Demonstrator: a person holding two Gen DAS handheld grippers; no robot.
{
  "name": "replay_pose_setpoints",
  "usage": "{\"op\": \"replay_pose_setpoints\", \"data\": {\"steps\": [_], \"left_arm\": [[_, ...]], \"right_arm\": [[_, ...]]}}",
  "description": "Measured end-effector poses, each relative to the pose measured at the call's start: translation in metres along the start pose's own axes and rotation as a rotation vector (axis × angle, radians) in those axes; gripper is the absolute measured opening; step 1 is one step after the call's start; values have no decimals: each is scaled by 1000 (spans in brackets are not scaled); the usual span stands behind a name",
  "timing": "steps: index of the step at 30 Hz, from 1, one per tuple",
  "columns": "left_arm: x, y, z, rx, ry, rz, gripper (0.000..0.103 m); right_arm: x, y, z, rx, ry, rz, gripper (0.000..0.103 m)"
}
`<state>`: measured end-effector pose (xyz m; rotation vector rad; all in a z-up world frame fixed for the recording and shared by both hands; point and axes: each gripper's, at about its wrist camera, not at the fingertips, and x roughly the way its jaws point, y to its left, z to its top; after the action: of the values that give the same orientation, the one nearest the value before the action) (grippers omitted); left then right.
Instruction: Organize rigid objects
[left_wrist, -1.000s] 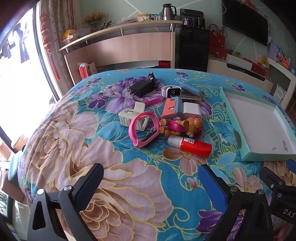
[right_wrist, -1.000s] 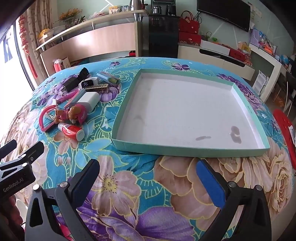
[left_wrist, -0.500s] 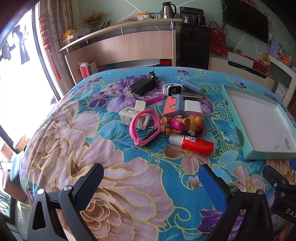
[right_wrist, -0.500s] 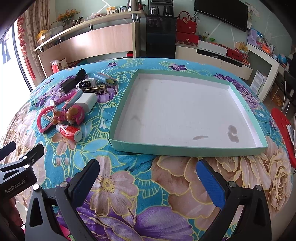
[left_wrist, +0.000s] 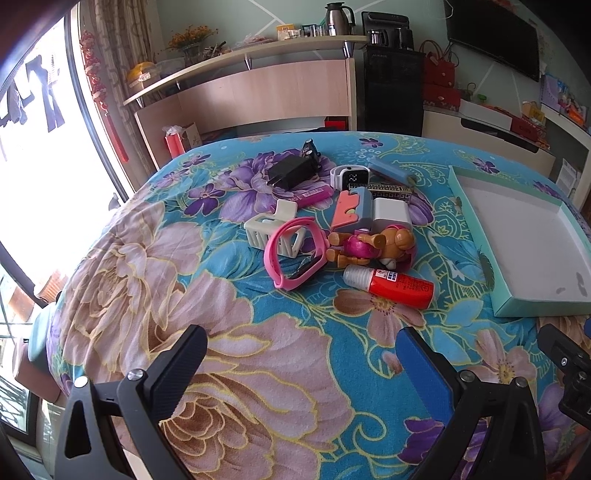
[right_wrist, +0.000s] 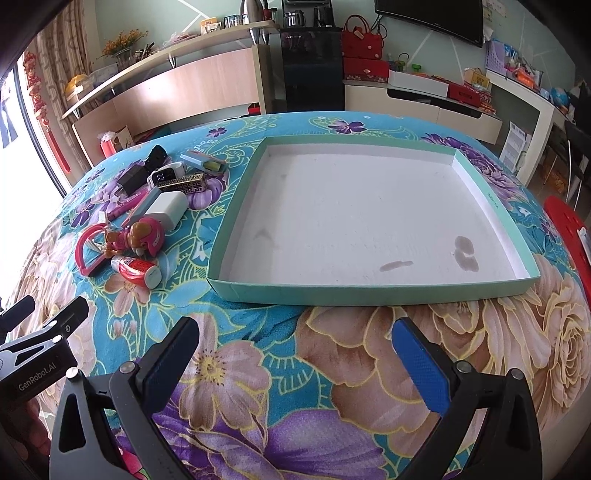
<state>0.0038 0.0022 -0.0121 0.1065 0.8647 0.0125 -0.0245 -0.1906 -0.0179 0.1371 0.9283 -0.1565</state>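
I am hovering both claws spread, left claw (left_wrist: 299, 354) facing the glue bottle (left_wrist: 389, 282), risking it rolling off.

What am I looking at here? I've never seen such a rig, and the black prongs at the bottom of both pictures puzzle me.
The prongs are fingers of two hand-held grippers; a person carries one in each hand, each with a camera looking along its fingers. One picture is from the left gripper, the other from the right gripper. Both are open and hold nothing. Below lies a flowered cloth. On it sits a pile of small things: a red tube, a pink band, a toy figure, a watch. Beside them is a shallow green tray, with nothing in it.
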Motion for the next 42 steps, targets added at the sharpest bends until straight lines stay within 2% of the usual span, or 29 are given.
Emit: {"op": "replay_pose_setpoints", "data": {"steps": [42], "left_arm": [[1, 1, -2, -2, 1, 2, 103]], "right_arm": [[-1, 2, -1, -22, -6, -25, 103]]}}
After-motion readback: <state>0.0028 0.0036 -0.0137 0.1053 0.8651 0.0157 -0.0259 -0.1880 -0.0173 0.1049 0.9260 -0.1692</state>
